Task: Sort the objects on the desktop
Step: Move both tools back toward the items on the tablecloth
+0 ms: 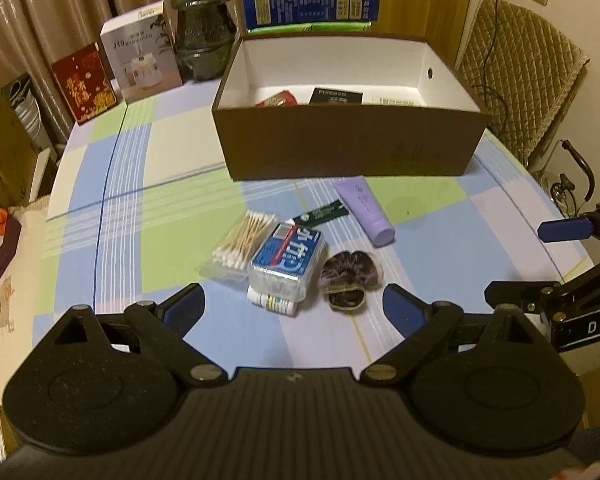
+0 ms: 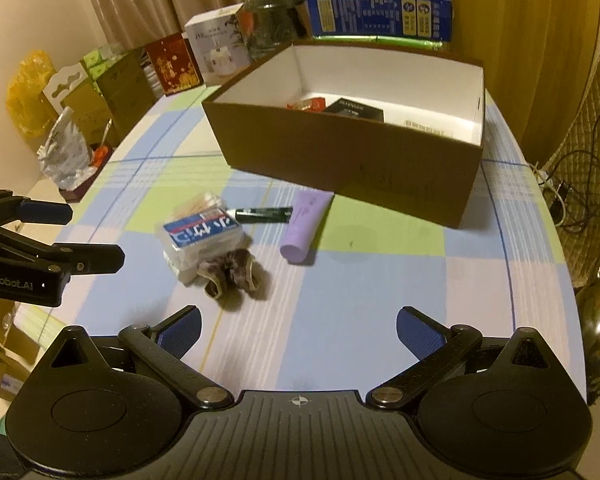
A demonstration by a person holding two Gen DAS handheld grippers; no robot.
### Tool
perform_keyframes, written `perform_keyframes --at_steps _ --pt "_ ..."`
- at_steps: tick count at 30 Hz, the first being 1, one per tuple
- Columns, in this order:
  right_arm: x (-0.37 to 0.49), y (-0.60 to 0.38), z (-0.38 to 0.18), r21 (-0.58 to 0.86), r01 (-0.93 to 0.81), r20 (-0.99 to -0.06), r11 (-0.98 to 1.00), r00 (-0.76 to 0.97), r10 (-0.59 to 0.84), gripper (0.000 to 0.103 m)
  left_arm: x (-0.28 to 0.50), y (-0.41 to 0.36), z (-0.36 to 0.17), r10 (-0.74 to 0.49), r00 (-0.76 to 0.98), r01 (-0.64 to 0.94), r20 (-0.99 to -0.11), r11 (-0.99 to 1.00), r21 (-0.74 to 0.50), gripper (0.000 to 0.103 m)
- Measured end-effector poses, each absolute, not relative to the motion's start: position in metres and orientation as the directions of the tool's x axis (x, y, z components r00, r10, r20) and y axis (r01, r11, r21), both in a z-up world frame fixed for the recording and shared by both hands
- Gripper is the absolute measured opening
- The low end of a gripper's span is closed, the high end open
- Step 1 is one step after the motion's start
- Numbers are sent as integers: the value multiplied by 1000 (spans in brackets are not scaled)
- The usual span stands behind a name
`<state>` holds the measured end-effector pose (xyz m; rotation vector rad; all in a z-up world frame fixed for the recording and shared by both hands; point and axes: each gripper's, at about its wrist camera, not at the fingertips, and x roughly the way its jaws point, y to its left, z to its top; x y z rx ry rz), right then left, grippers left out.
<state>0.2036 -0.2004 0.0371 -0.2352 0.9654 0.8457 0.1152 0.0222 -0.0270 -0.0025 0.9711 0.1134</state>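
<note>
A brown cardboard box [image 1: 348, 140] [image 2: 340, 148] with a white inside stands open at the back of the table and holds a few flat items. In front of it lie a pack of cotton swabs [image 1: 244, 240], a clear box with a blue label [image 1: 288, 260] [image 2: 200, 236], a small white bottle [image 1: 274, 303] under that box, a dark fuzzy scrunchie [image 1: 346, 276] [image 2: 232, 276], a dark green sachet [image 1: 324, 212] [image 2: 264, 215] and a lilac tube [image 1: 366, 210] [image 2: 304, 226]. My left gripper [image 1: 294, 308] hovers open just short of the pile. My right gripper [image 2: 298, 330] is open and empty, to the pile's right.
The table wears a checked blue, green and white cloth [image 1: 172, 200]. Along the back stand a red box [image 1: 84, 82], a white appliance carton [image 1: 140, 56], a dark ceramic jar [image 1: 204, 24] and stacked blue and green boxes [image 1: 312, 2]. A quilted chair back [image 1: 516, 72] is at the right.
</note>
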Motion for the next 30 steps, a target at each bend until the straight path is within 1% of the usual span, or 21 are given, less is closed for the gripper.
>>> perform_keyframes --at_steps 10,26,30 --pt "204 -195 25 170 -719 -823 674 273 498 101 114 30 -41 89 525 -101 -846 994 42 94" --pt "210 -183 19 171 -701 -835 692 269 479 101 122 43 -52 53 536 -59 -843 998 25 93" --pt "216 -182 15 173 -682 -838 711 277 470 101 126 43 -61 40 548 -20 -836 999 35 88"
